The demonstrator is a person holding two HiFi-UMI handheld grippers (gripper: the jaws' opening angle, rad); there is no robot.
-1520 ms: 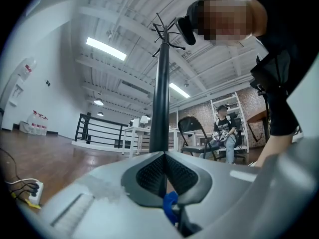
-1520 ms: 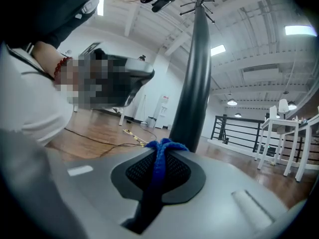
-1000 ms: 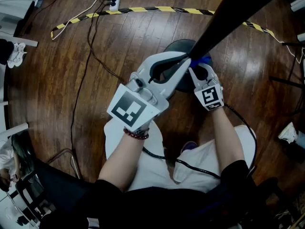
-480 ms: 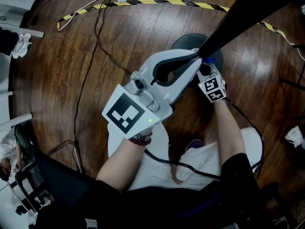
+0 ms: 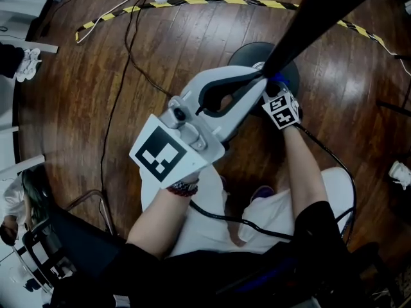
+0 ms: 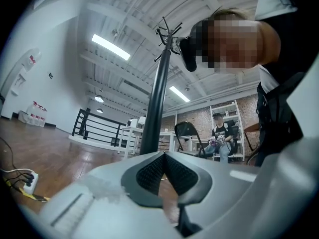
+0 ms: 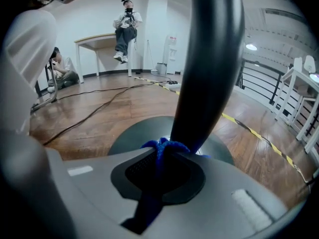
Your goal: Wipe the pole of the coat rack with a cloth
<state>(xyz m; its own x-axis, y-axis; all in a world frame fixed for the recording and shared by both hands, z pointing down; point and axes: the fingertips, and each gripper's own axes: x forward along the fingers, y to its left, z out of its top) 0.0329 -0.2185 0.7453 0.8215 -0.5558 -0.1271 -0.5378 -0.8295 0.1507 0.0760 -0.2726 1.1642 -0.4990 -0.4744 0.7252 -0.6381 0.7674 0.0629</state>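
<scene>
Right gripper (image 7: 164, 157) has its jaws clenched on the blue cloth (image 7: 159, 145), pressed against the pole (image 7: 207, 59) just past their tips, low above the round base (image 7: 134, 133). Left gripper (image 6: 164, 154) has its jaws pinched together (nothing between), with the pole just beyond. Open floor (image 5: 160, 56) rings the base's edge.

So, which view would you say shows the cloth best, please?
The right gripper view: the cloth sits pinched in its jaws against the pole. The head view shows a blue sliver; the left gripper view, none.
</scene>
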